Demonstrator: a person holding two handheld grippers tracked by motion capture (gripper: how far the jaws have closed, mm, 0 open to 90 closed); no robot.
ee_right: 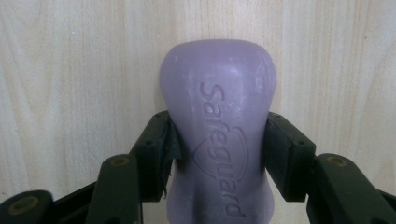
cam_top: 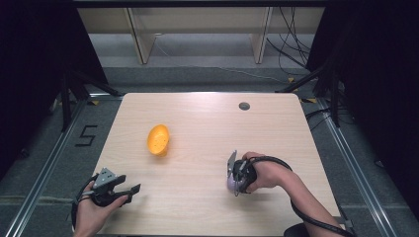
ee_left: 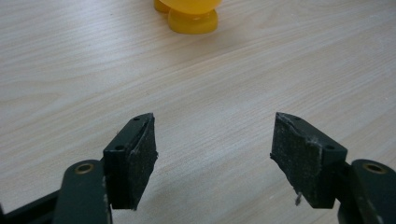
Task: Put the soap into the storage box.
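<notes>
A purple bar of soap (ee_right: 217, 107), stamped "Safeguard", lies on the light wooden table (cam_top: 207, 128). My right gripper (ee_right: 219, 149) points down over it, and both pads press on the bar's narrow waist. In the high view the soap (cam_top: 230, 184) peeks out under the right gripper (cam_top: 237, 180) at the table's front right. An orange oval soap dish (cam_top: 158, 140) sits left of centre; its base (ee_left: 191, 16) shows at the top of the left gripper view. My left gripper (cam_top: 129, 186) rests at the front left corner, its jaws wide apart over bare wood (ee_left: 212, 154).
A small grey round cap (cam_top: 244, 105) is set in the table near the far edge. Beyond the table stand wooden shelf legs (cam_top: 141, 39) and loose cables (cam_top: 291, 49). A "5" (cam_top: 86, 135) is marked on the floor at the left.
</notes>
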